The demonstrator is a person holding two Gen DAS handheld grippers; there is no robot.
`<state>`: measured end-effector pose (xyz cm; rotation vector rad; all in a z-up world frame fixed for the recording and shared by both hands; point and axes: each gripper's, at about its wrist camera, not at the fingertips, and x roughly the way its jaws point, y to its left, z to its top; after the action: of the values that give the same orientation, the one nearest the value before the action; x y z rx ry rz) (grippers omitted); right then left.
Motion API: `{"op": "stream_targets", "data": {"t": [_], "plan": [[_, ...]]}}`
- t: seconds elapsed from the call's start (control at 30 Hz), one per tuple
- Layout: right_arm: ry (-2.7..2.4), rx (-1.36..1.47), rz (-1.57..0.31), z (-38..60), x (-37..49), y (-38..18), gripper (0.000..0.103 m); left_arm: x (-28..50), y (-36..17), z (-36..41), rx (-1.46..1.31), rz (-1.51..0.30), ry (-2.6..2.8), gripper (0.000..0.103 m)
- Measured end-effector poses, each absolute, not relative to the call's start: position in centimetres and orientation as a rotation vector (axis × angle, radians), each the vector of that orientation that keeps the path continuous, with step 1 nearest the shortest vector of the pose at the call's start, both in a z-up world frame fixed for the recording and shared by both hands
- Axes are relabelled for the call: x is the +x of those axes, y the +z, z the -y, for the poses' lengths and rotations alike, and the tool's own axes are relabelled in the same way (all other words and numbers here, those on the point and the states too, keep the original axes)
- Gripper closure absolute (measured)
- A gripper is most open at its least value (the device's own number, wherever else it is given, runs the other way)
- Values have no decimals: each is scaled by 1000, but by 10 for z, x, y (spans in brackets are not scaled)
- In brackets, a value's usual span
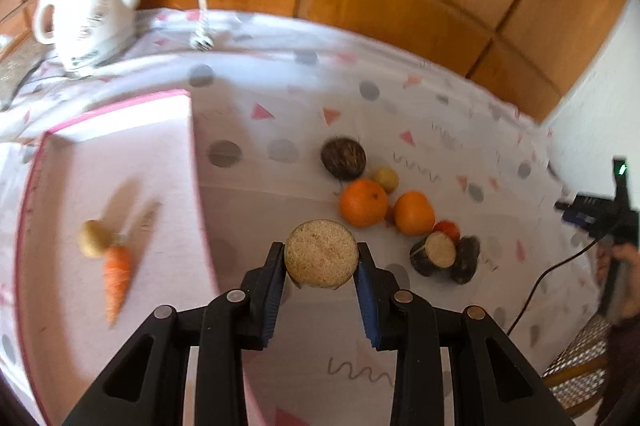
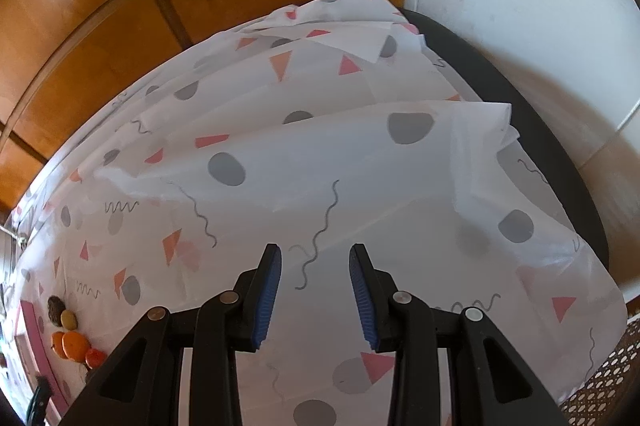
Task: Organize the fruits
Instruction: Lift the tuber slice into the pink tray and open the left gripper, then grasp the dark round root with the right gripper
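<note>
Round tan cut-faced dark-skinned fruit half (image 1: 321,255) clamped between left gripper (image 1: 321,258) blue pads above patterned tablecloth (image 1: 280,113), mid-transfer, likely next swing left over pink-edged tray (image 1: 168,145) and release; right gripper (image 2: 315,258) idle, jaws apart, empty.

The surface (image 1: 280,73), wearing a patterned cloth (image 2: 360,185), is carrying a teapot (image 1: 90,13), pink tray (image 1: 120,145) and loose fruit (image 1: 363,202).

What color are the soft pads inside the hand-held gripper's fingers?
Blue. The pads line the black fingers, clearest in the right wrist view.
</note>
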<state>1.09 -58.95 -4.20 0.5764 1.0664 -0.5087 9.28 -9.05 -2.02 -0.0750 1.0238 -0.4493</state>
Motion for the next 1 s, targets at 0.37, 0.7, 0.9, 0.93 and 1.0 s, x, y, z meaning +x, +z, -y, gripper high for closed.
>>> {"op": "stream_targets", "data": {"t": [0.37,0.7,0.9,0.93,1.0], "plan": [[-542,592,-1045,592,5,-39,67,85,-3,-24,-220,-928,-95,69],[-506,556,-1081,584,12,-44,67,72,-41,-83,-259,-980,98,52],[-376,481,-1108,558,25,-45,67,61,-44,-77,-273,-978,87,44],[-354,473,-1112,554,26,-46,67,59,-43,-76,-275,-976,81,44],[-299,457,-1118,544,30,-46,67,54,-40,-72,-278,-973,61,40]]}}
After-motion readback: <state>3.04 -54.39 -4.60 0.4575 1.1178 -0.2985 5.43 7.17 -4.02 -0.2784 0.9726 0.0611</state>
